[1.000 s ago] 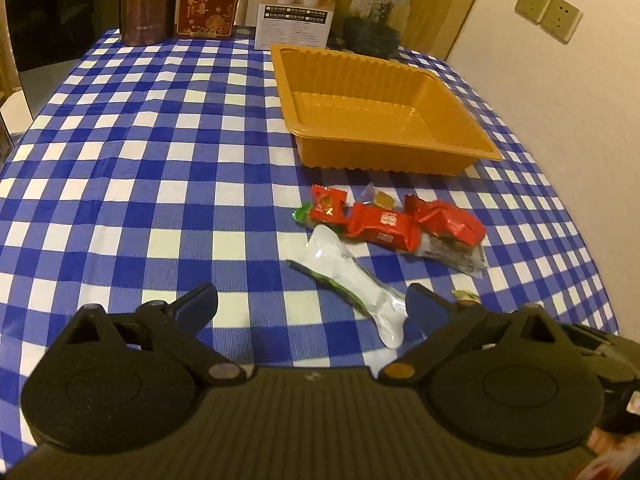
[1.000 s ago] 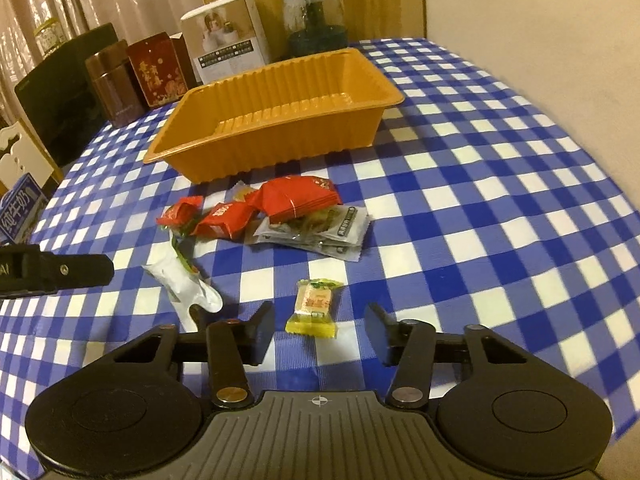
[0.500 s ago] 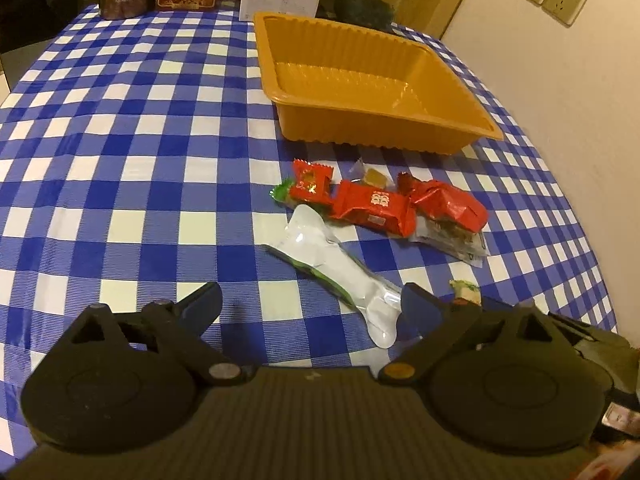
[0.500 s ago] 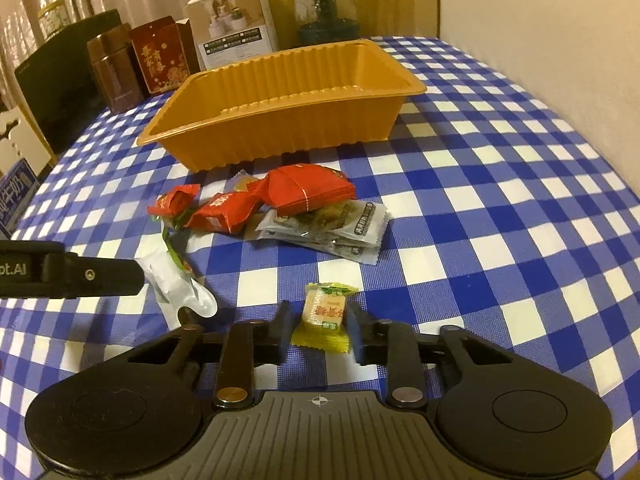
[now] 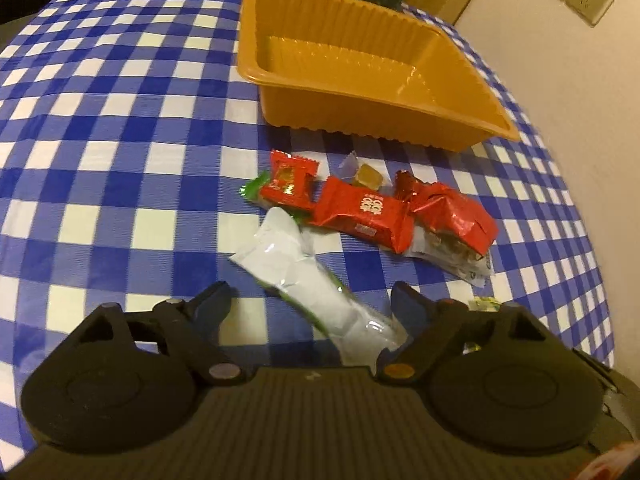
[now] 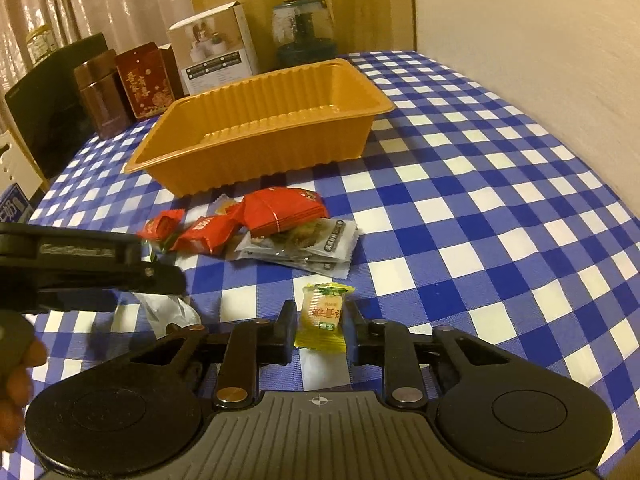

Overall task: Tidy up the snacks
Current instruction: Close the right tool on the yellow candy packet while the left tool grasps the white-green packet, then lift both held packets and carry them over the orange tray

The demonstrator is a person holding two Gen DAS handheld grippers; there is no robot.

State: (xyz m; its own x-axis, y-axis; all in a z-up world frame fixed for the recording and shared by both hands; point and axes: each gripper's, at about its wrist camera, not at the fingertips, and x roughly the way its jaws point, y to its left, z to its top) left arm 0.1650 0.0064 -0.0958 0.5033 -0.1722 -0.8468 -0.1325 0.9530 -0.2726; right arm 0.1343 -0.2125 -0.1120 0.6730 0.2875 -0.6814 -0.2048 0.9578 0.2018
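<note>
Left wrist view: left gripper has dropped closer and its jaws have just been narrowing around the white packet, not yet pinching it; the red packets lie untouched just short of the empty orange tray. Right wrist view: right gripper has clamped shut on the small yellow candy, so that one looks ready to lift into the tray. Surface: blue-white checked tablecloth; tins, a box and a jar behind, plain wall alongside.
</note>
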